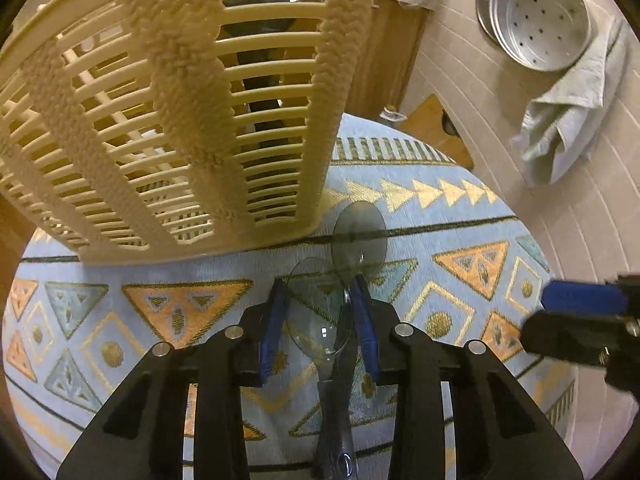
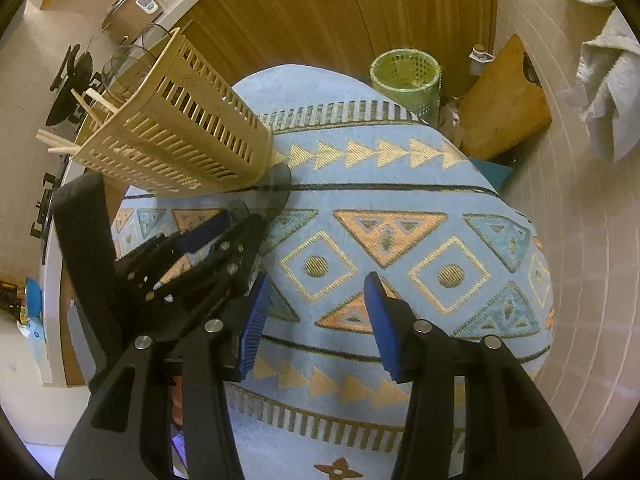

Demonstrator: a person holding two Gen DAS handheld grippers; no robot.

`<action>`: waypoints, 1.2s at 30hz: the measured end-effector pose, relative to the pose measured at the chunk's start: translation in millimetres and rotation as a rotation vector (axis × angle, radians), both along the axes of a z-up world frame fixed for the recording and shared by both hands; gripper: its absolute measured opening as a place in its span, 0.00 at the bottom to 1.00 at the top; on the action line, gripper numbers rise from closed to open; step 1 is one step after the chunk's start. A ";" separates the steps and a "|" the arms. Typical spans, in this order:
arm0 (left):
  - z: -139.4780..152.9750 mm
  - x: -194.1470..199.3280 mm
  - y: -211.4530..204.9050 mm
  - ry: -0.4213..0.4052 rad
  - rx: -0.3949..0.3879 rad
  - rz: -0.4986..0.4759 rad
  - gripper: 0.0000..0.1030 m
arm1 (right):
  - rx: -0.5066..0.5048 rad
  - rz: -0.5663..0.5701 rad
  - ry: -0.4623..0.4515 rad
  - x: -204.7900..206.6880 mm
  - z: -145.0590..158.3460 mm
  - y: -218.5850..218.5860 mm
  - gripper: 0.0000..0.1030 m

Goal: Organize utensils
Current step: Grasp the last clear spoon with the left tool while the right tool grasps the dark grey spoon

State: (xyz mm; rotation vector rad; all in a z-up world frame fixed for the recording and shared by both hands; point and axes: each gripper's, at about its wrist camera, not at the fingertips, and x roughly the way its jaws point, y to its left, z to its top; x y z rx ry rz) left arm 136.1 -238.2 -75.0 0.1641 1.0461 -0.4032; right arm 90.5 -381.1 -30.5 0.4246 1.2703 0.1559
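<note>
We hold two clear plastic spoons (image 1: 320, 316) between the left gripper (image 1: 320, 300) jaws, which pinch them just short of the beige slotted basket (image 1: 172, 120), where chopsticks (image 2: 68, 136) already stand. The drop-in remains. The right gripper (image 2: 316, 316) hangs empty, jaws spread, over the patterned cloth (image 2: 400, 184). A green holder (image 2: 404, 76) and cutting board (image 2: 504, 100) wait behind, clear of the path.

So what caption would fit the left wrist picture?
Left gripper straddling two clear spoons on a patterned mat, beside a beige basket.
</note>
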 end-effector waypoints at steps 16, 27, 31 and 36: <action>22.1 -12.9 95.9 -0.014 -0.063 0.062 0.30 | -0.014 -0.005 0.040 69.3 -21.8 65.7 0.44; 47.4 -26.9 132.5 -0.093 -0.138 0.057 0.30 | -0.188 -0.041 -0.010 78.5 -34.1 101.4 0.34; 52.7 -30.3 144.3 -0.123 -0.165 0.058 0.30 | -0.280 -0.058 -0.052 72.6 -34.5 114.0 0.29; 57.0 -35.0 155.3 -0.149 -0.185 0.064 0.30 | -0.313 -0.005 -0.068 62.6 -33.2 129.5 0.26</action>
